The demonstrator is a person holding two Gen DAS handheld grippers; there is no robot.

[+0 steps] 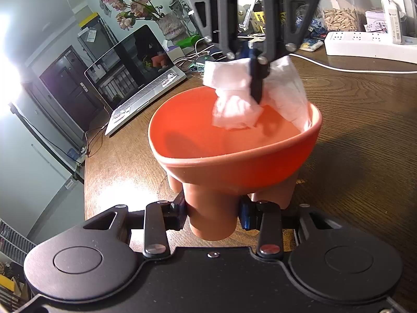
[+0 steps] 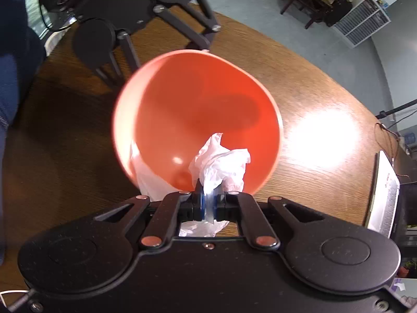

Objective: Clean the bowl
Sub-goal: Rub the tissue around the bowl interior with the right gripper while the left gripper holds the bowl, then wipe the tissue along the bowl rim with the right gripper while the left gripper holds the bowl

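Observation:
An orange bowl (image 1: 234, 156) with stubby legs stands on the wooden table. My left gripper (image 1: 212, 215) is shut on one of the bowl's legs (image 1: 212, 208) at its near side. My right gripper (image 1: 256, 88) comes in from the far side, shut on a crumpled white tissue (image 1: 234, 109) that hangs inside the bowl against its far inner wall. In the right wrist view the right gripper (image 2: 207, 203) pinches the tissue (image 2: 221, 161) over the near rim of the bowl (image 2: 195, 109); part of the tissue drapes outside the rim. The left gripper's body (image 2: 146, 13) shows beyond the bowl.
An open laptop (image 1: 135, 78) stands at the table's far left, with a vase of flowers (image 1: 130, 7) behind it. A white power strip (image 1: 365, 44), cables and boxes line the far right. The table's left edge (image 1: 86, 182) drops to the floor.

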